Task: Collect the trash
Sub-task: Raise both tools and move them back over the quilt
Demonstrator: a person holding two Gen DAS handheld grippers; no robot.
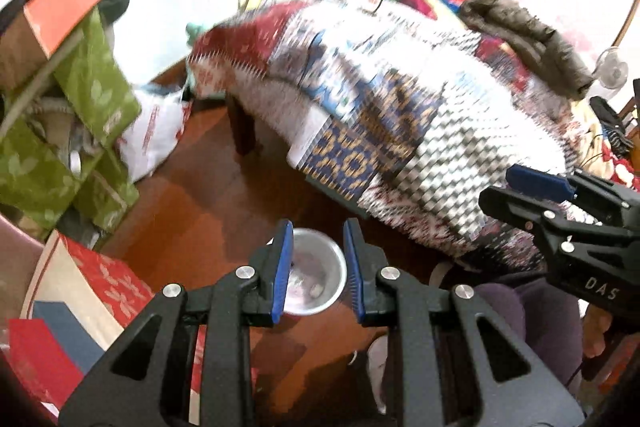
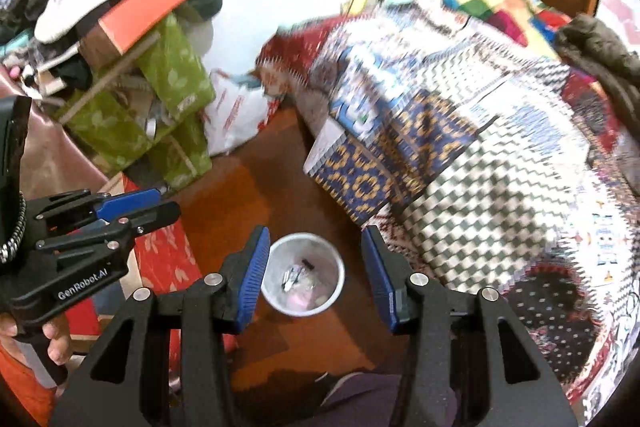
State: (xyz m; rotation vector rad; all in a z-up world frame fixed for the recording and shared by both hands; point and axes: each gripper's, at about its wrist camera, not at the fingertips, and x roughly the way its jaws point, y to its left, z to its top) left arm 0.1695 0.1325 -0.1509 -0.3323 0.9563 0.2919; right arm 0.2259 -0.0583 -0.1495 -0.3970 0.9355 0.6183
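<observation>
While the left wrist camera looks down past its own left gripper (image 1: 316, 267), the 2 blue fingers (image 1: 282, 267) stand a narrow way apart and nothing is between them. Through that gap, down on the brown wooden floor (image 1: 208, 211), sits the white bin (image 1: 316, 279), with pale scraps of trash (image 1: 316, 290) at its bottom. Off to the right, the right gripper (image 1: 532, 183) reaches in from the frame edge, one blue finger showing, clear of everything. Behind the bin a bed (image 1: 420, 99) under a patchwork blanket fills the middle and right, blurred. On the left, green boxes (image 1: 92, 83) are stacked with an orange box (image 1: 68, 3) on top, a white plastic bag (image 1: 152, 135) on the floor beside them, and a red patterned box (image 1: 108, 279) just left of the fingers.

Over to the right wrist camera: the right gripper (image 2: 316, 275) has its fingers (image 2: 252, 275) moderately apart, wider than the left pair, and empty too. The bin (image 2: 304, 275) sits on the floor (image 2: 240, 187) right in the gap, seen from above, and its trash (image 2: 298, 277) shows as small dark and pinkish bits. At the left, the left gripper (image 2: 140, 207) pokes in, held by a hand (image 2: 48, 339) low at the edge. The bed (image 2: 480, 155) runs along the right, near the bin, and the green boxes (image 2: 172, 83) and plastic bag (image 2: 236, 115) lie beyond.
</observation>
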